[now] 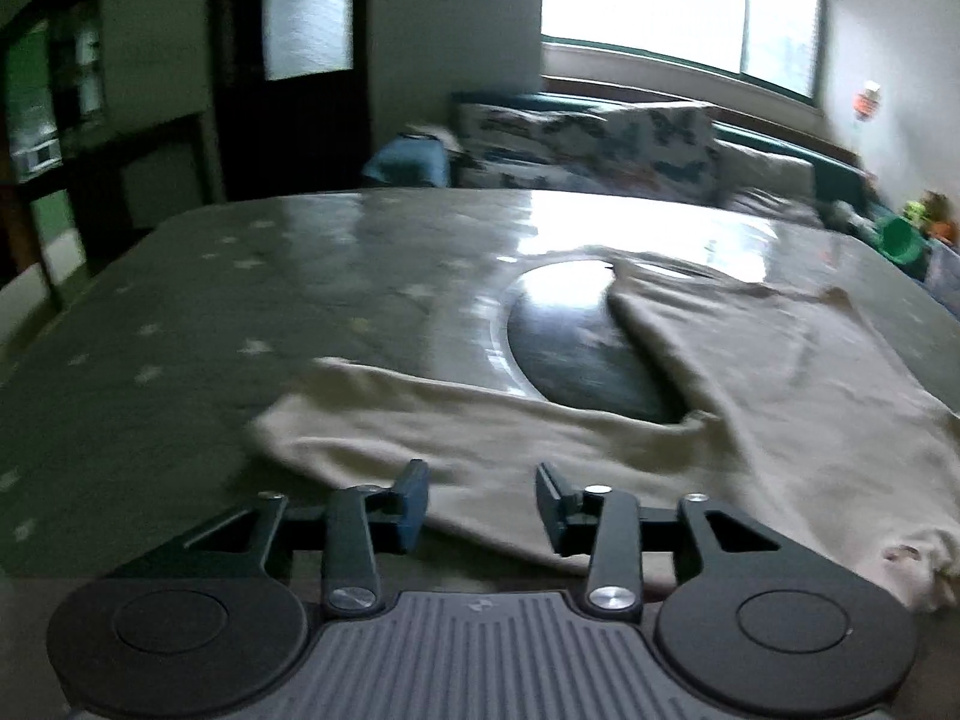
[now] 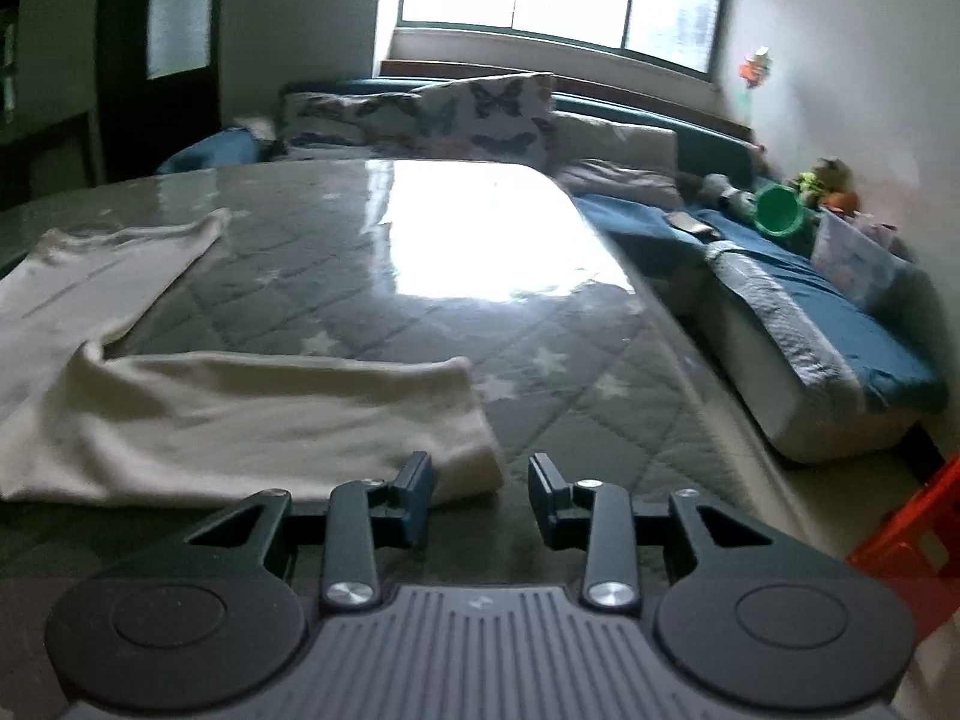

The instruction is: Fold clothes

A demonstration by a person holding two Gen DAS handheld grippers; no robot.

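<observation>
**A:** So what are both sets of tongs doing, anyone?

**B:** Both are spread wide with nothing between the pads. The left tongs (image 1: 482,507) hang just over the near edge of the cream sweater (image 1: 690,420), and I can't tell if the pads actually touch the cloth. The right tongs (image 2: 480,495) sit right at the cuff end of a sleeve (image 2: 270,414); the left pad overlaps that cuff in the picture, the right one is over bare counter (image 2: 600,420).

**A:** Anything you can't make out?

**B:** Plenty. The left view is smeared with blur and glare, so the far hem is mushy. The sweater's right side runs out of frame there, and in the right view its body is cut off on the left. There's a dark oval (image 1: 576,348) showing between sleeve and body, no idea what it is.

**A:** And how does the sweater look?

**B:** Pale cream, soft knit, lying spread flat on the glossy counter with the grey star pattern. Both sleeves stick out sideways, slightly rumpled, not folded yet. Behind it there's a butterfly-print pillow (image 2: 486,114) and a green cup (image 2: 777,210) on the blue bedding
</observation>
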